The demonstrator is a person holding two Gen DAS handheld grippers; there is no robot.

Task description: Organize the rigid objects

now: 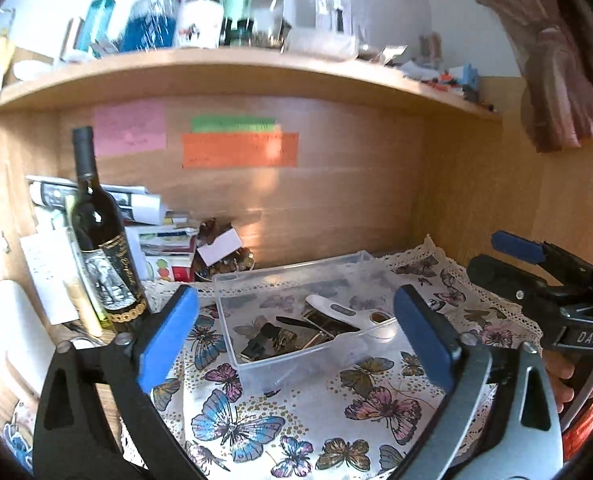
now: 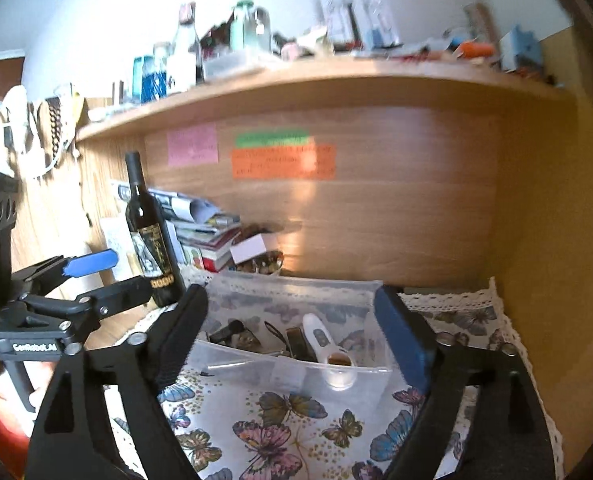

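A clear plastic box [image 1: 232, 280] stands on the butterfly cloth [image 1: 256, 420] in the desk nook; it also shows in the right wrist view [image 2: 288, 372]. Inside lie a white thermometer [image 1: 336, 310] [image 2: 318, 336], dark small items [image 1: 264, 338] [image 2: 226, 330] and gold-coloured pieces [image 1: 320, 326]. My left gripper [image 1: 296, 328] is open and empty, its blue pads either side of the box's near end. My right gripper [image 2: 292, 332] is open and empty, spread in front of the box. Each gripper shows at the edge of the other's view.
A dark wine bottle [image 1: 104, 240] [image 2: 148, 236] stands left of the box beside a stack of books and papers [image 1: 152, 232]. A small dish of nuts [image 1: 228, 264] sits behind. A wooden back wall with coloured notes [image 1: 238, 150] and a cluttered shelf [image 1: 216, 68] rise above.
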